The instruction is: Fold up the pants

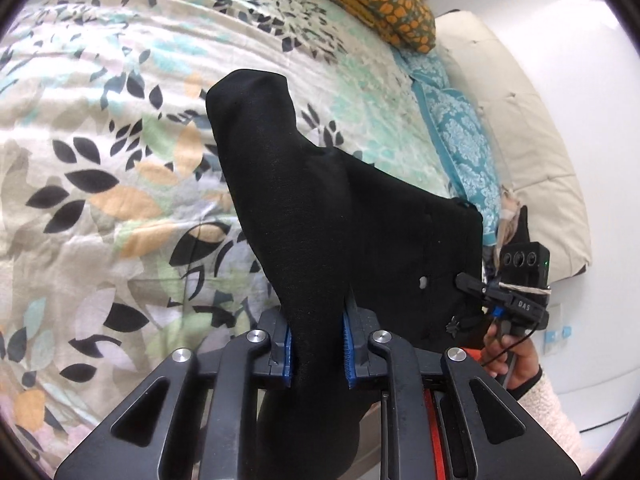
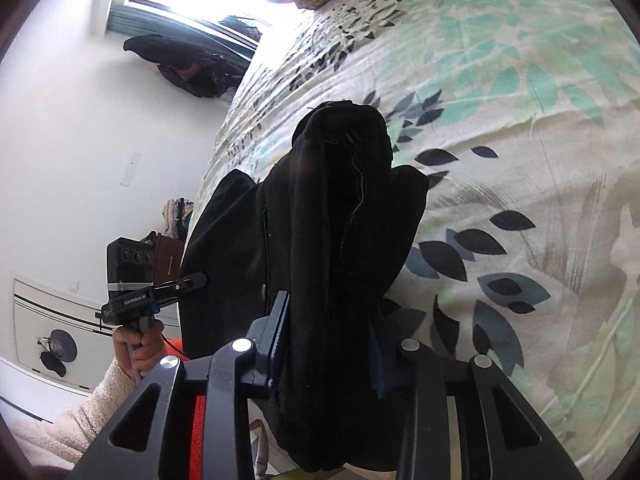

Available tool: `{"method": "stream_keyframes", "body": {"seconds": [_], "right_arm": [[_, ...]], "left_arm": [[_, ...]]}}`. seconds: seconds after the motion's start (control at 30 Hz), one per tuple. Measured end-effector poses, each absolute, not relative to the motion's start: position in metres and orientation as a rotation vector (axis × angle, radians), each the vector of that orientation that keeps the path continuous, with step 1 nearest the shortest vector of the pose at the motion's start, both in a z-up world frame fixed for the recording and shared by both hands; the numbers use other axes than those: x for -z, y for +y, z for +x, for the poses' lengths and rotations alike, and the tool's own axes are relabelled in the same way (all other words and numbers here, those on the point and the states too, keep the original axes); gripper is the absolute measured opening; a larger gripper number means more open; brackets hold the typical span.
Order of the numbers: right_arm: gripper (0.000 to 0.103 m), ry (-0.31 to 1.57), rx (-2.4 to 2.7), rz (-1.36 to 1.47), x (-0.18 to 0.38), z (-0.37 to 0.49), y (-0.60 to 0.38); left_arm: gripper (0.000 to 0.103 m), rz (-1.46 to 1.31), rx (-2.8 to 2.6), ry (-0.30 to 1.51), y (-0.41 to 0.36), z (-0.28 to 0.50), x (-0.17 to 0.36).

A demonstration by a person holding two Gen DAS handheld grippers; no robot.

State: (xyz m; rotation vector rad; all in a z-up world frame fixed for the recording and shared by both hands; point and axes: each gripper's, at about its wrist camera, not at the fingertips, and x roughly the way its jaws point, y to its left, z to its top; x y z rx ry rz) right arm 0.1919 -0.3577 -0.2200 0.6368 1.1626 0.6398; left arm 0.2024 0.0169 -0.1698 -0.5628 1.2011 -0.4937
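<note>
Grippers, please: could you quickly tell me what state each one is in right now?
Left gripper: closed on the black pants.
Right gripper: closed on the same pants, on a thicker bunch.

Pants: black, soft matte cloth, bunched in thick folds. Raised above the bed, one edge clamped in my left gripper, a thicker seamed bundle clamped in my right gripper. Cloth spans between both and droops below them.

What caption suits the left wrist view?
Left gripper clamps black pants above a leaf-print bedspread.
</note>
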Motion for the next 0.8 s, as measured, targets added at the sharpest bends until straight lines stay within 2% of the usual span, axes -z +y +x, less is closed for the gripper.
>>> {"method": "stream_keyframes", "body": {"seconds": [0.13, 0.3, 0.47, 0.57, 0.6, 0.63, 0.67, 0.7, 0.73, 0.77, 0.8], "right_arm": [[0.034, 1.094, -0.690, 0.691, 0.184, 0.201, -0.348], [0.034, 1.079, -0.728, 0.722, 0.170, 0.206, -0.330], [0.034, 1.120, -0.732, 0.733, 0.186, 0.203, -0.311], [0.035, 1.193, -0.657, 0.721, 0.224, 0.197, -0.303], [0.038, 1.228, -0.613, 0.700, 0.241, 0.196, -0.300], [0.046, 1.254, -0.557, 0.663, 0.255, 0.194, -0.298], [0.057, 1.256, -0.506, 0.641, 0.264, 0.191, -0.300], [0.060, 1.240, -0.484, 0.669, 0.268, 0.187, -0.305], [0.071, 1.215, -0.459, 0.707, 0.267, 0.182, -0.314], [0.089, 1.182, -0.430, 0.736, 0.260, 0.177, -0.324], [0.097, 1.146, -0.407, 0.749, 0.250, 0.171, -0.333]], "left_arm": [[0.017, -0.605, 0.489, 1.146, 0.036, 0.205, 0.141], [0.017, -0.601, 0.469, 1.133, 0.055, 0.202, 0.127], [0.018, -0.589, 0.408, 1.190, 0.068, 0.195, 0.163], [0.030, -0.475, 0.273, 1.265, 0.061, 0.191, 0.206], [0.042, -0.416, 0.192, 1.285, 0.061, 0.188, 0.216], [0.050, -0.373, 0.136, 1.277, 0.062, 0.184, 0.219], [0.050, -0.356, 0.106, 1.239, 0.065, 0.177, 0.215], [0.053, -0.341, 0.079, 1.190, 0.067, 0.169, 0.205], [0.060, -0.298, 0.049, 1.140, 0.067, 0.160, 0.190], [0.065, -0.234, 0.022, 1.090, 0.065, 0.153, 0.173], [0.070, -0.155, -0.006, 1.031, 0.060, 0.145, 0.153]]}}
